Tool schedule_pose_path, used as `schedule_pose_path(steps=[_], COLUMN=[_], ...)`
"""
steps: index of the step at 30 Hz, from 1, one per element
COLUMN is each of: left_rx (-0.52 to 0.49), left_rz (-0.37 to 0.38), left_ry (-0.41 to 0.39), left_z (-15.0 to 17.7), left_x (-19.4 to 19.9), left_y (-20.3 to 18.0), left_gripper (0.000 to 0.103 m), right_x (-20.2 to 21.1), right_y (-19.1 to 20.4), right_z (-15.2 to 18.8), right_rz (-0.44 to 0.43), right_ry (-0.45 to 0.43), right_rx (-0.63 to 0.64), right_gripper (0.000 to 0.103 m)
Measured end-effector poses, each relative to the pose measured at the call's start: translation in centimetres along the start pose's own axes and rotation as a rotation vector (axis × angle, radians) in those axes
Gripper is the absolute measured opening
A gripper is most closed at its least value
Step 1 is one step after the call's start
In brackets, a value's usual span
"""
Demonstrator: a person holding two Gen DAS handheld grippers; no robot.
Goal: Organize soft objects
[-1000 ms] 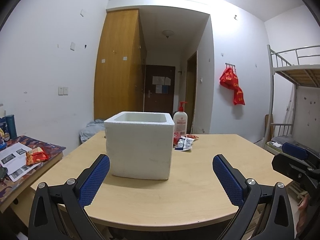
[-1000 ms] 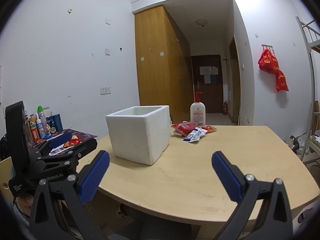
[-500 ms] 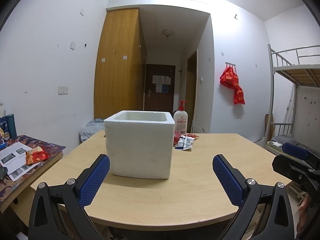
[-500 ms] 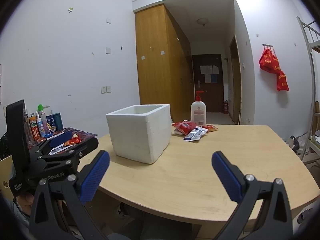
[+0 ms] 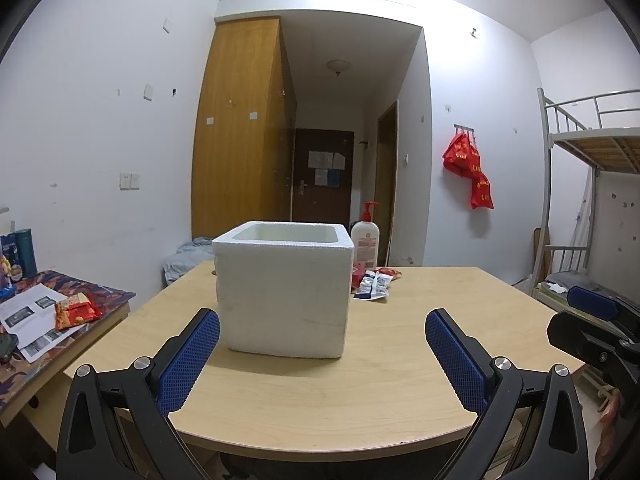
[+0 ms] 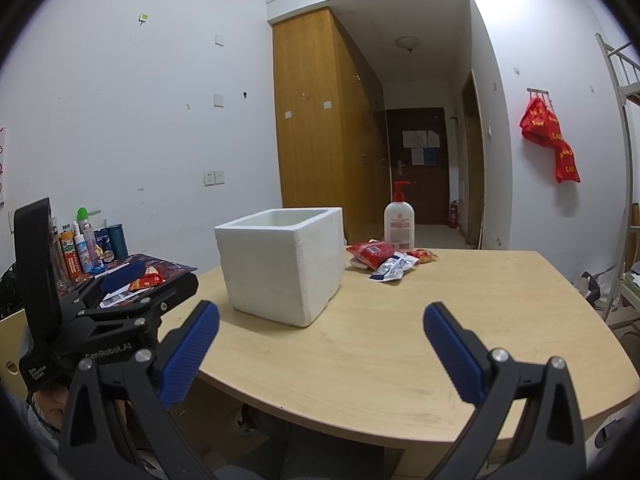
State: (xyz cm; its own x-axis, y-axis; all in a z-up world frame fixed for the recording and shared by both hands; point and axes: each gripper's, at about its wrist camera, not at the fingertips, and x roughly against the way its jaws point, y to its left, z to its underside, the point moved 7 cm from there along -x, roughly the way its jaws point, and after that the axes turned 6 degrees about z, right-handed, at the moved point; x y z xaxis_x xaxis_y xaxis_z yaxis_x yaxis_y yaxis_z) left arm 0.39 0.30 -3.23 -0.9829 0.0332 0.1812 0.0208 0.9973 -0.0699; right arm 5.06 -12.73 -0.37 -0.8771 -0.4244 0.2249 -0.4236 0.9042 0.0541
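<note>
A white foam box (image 5: 285,292) stands open-topped on the wooden table (image 5: 420,344); it also shows in the right wrist view (image 6: 282,264). Behind it lie several soft snack packets: a red one (image 6: 370,252) and a blue-white one (image 6: 394,268), seen small in the left wrist view (image 5: 374,283). My left gripper (image 5: 322,354) is open and empty, held near the table's front edge in front of the box. My right gripper (image 6: 320,350) is open and empty over the front edge, to the right of the box.
A white pump bottle (image 6: 399,224) stands behind the packets. A side desk (image 5: 60,312) at left holds papers, a red snack bag (image 5: 76,310) and bottles (image 6: 86,240). A bunk bed (image 5: 584,200) stands at right. Red bags (image 5: 470,172) hang on the wall.
</note>
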Motion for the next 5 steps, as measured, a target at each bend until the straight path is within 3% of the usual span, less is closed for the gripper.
schedule_pose_path(steps=[5], left_rx=[-0.001], left_rz=[-0.004], left_ry=[-0.006], left_z=[-0.03], left_x=[0.08], left_y=[0.03], left_gripper=[0.103], right_x=[-0.04], right_y=[-0.12], right_z=[0.18], right_rz=[0.000], right_ry=[0.002], right_rx=[0.000], right_gripper=[0.103])
